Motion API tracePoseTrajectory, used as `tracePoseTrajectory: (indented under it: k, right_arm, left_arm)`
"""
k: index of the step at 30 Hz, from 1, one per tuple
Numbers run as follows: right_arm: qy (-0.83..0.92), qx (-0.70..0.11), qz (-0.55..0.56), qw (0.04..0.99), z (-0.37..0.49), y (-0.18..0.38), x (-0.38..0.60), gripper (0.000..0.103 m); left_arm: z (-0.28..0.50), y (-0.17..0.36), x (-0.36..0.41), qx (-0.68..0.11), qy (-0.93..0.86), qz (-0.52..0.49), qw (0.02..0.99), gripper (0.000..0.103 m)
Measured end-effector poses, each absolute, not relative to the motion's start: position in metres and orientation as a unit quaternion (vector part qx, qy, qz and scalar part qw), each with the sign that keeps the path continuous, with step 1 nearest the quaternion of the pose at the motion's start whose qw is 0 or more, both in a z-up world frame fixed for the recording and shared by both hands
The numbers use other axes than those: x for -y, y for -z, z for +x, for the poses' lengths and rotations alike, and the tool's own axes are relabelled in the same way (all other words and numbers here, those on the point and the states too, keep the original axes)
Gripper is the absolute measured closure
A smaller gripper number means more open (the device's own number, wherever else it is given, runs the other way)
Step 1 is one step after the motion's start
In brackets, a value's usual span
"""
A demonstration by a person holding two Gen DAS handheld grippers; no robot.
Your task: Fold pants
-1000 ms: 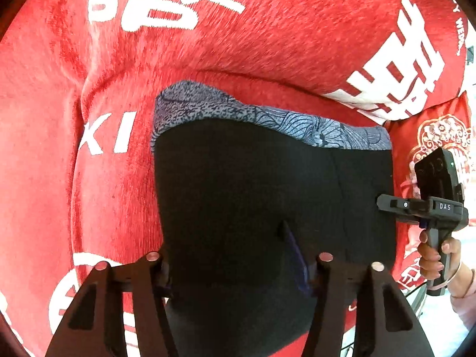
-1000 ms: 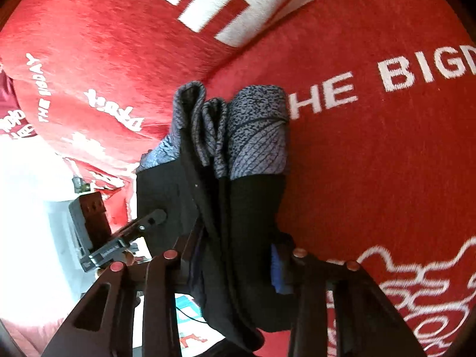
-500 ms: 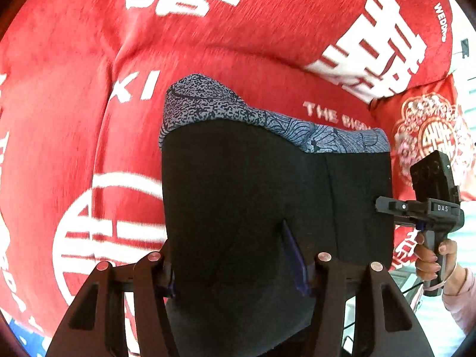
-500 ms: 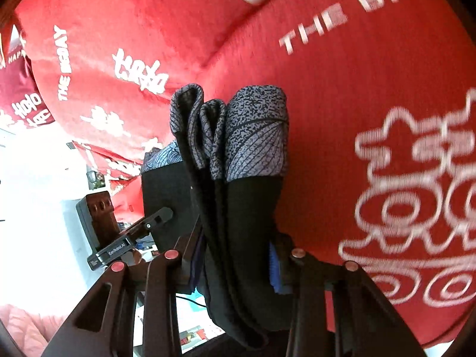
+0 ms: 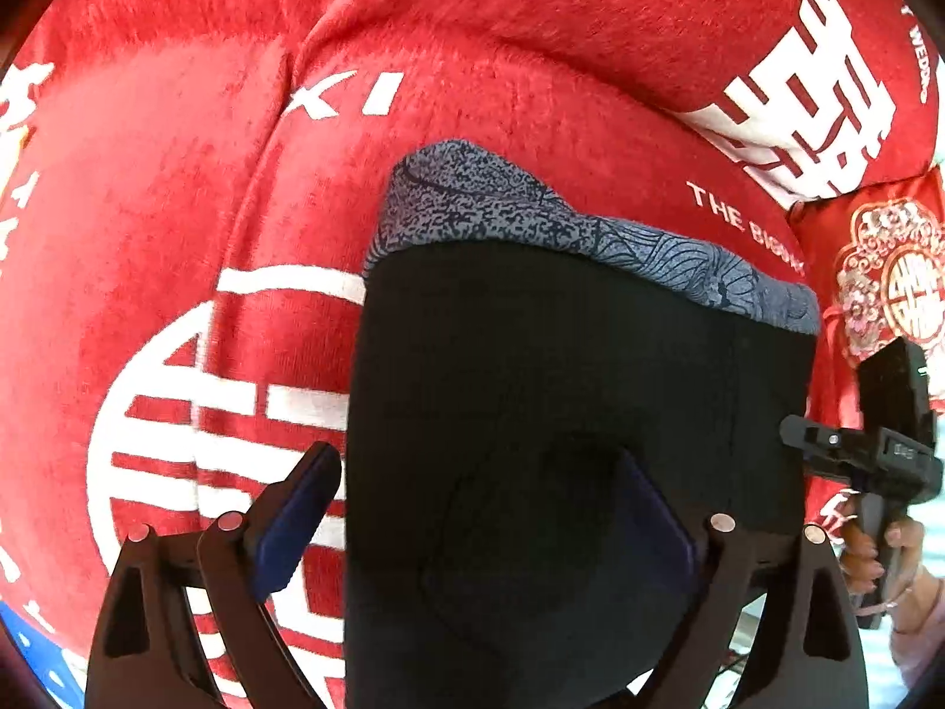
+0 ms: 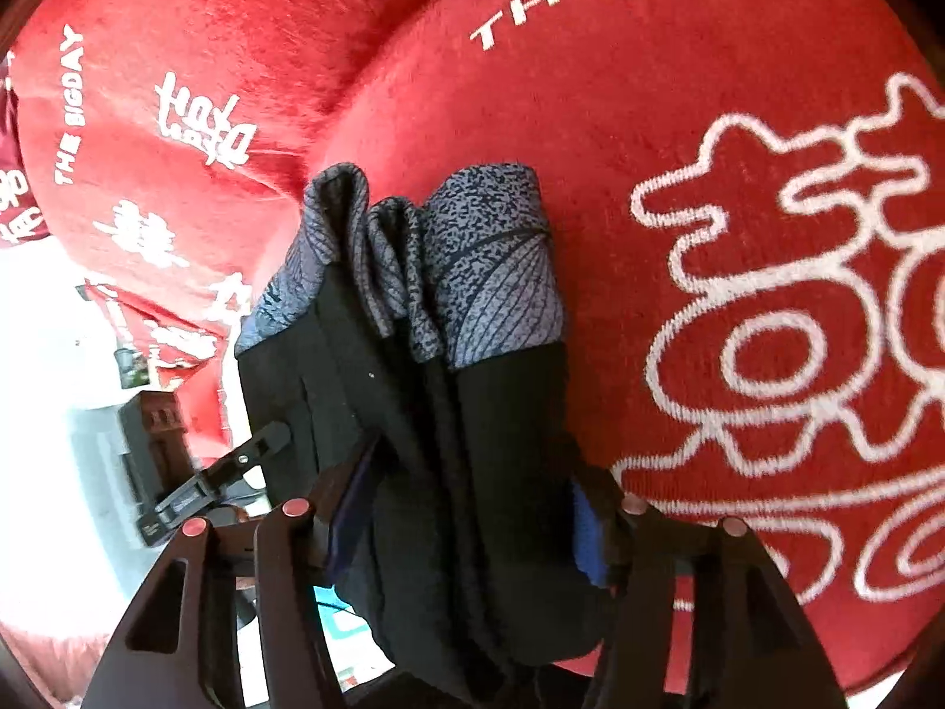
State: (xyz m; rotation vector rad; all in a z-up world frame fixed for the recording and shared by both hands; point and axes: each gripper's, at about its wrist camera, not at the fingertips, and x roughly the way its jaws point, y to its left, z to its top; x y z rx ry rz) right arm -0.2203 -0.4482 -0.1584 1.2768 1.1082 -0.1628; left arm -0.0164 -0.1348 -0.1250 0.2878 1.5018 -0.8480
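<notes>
The folded black pants [image 5: 561, 413] with a grey patterned waistband [image 5: 472, 207] lie on a red cushion [image 5: 177, 177]. My left gripper [image 5: 472, 514] straddles their near end and its jaws are opening. Its left pad [image 5: 295, 520] stands clear of the cloth's edge, and the right pad rests over the black fabric. In the right wrist view the pants [image 6: 449, 413] appear as stacked layers, waistband [image 6: 490, 260] at the far end. My right gripper [image 6: 469, 520] is also opening, with the bundle loose between its fingers.
The red sofa cover [image 6: 738, 148] with white lettering fills both views. A red embroidered pillow [image 5: 886, 277] lies at the right. A hand [image 5: 874, 555] holds the right gripper's handle [image 5: 886, 455]. The left gripper's body [image 6: 195, 484] shows beside a pale floor [image 6: 47, 354].
Both grippers' jaws have spread wider and let go of the pants. The left pad has come off the cloth's edge. Both views have slid across the cushion's pattern.
</notes>
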Motion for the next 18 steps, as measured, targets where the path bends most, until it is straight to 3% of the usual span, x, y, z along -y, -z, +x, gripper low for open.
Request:
tracePoseTrajectory:
  k: [9, 13, 18]
  right_arm:
    - [0.19, -0.506, 0.53, 0.654, -0.243, 0.115, 0.433, 0.036]
    - [0.217, -0.513, 0.517, 0.65, -0.254, 0.096, 0.416, 0.025]
    - [0.262, -0.547, 0.449, 0.656, -0.262, 0.069, 0.386, 0.021]
  left_arm:
    - [-0.043, 0.088, 0.116, -0.61, 0.33, 0.229, 0.683, 0.009]
    - [-0.063, 0.078, 0.106, -0.609, 0.321, 0.256, 0.679, 0.009]
    - [-0.088, 0.062, 0.097, -0.599, 0.325, 0.283, 0.675, 0.009]
